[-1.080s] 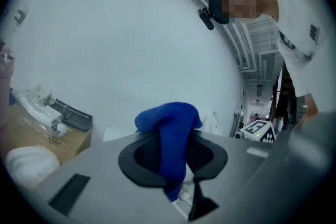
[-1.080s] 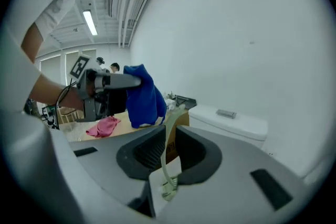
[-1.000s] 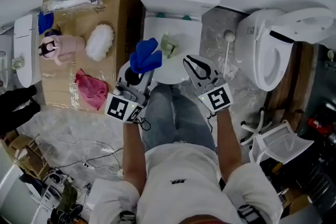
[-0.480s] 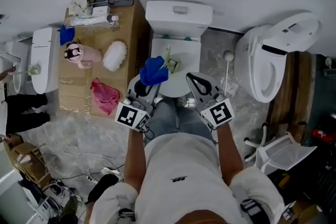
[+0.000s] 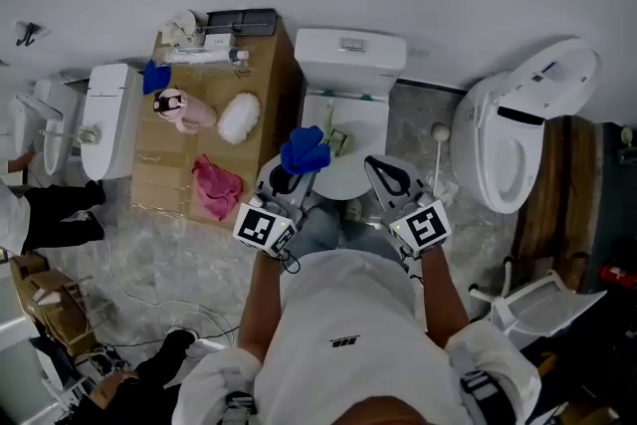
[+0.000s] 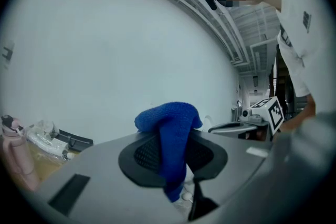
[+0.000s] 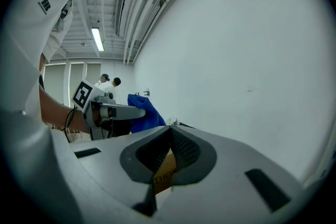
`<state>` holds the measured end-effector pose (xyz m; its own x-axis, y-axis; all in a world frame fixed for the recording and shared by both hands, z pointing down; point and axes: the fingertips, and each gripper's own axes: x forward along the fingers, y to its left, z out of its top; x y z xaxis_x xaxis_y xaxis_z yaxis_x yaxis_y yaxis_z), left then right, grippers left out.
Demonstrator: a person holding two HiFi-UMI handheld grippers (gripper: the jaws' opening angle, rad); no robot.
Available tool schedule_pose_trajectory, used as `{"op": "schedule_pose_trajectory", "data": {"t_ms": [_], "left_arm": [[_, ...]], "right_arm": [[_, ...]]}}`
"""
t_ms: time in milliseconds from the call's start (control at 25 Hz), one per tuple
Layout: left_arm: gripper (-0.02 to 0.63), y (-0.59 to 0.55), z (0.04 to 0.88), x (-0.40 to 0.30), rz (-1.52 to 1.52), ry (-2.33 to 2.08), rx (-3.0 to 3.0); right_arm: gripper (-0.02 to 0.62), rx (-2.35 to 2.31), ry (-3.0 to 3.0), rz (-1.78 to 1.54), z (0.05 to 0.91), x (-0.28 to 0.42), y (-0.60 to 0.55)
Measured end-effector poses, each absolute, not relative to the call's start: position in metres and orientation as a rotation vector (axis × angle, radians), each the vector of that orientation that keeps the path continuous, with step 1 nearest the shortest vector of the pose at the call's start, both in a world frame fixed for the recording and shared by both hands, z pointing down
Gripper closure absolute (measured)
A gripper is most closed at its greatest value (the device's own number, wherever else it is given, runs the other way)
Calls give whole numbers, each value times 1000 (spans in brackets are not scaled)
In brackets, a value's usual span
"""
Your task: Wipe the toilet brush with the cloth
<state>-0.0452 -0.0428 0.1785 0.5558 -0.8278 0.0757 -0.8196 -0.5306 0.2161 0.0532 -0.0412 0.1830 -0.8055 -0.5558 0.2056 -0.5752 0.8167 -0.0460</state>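
A blue cloth [image 5: 305,150] hangs from my left gripper [image 5: 294,166], which is shut on it and held level above the toilet bowl [image 5: 343,176]. In the left gripper view the cloth [image 6: 170,136] bulges above the left gripper's [image 6: 173,153] tips and droops between them. My right gripper [image 5: 377,165] is beside it, shut with nothing held; in the right gripper view the right gripper [image 7: 169,131] shows its pads meeting. The white toilet brush [image 5: 434,136] stands on the floor right of the toilet, apart from both grippers.
The toilet tank [image 5: 350,53] is against the wall. A cardboard box [image 5: 174,169] at the left bears a pink cloth [image 5: 216,186], a white fluffy item [image 5: 239,117] and bottles. A second toilet [image 5: 518,129] with raised lid stands right. Cables lie on the floor.
Both grippers have risen away from the toilet bowl as the person stood up. The right gripper's jaws have gone from open to shut. The left still holds the blue cloth.
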Motion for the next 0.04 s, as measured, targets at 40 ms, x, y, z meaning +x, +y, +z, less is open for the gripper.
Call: {"op": "schedule_pose_trajectory", "data": {"t_ms": [40], "left_arm": [[512, -38, 174, -44, -51, -1382, 2566]], "right_arm": [[598, 884, -2815, 155, 179, 55, -36]]}}
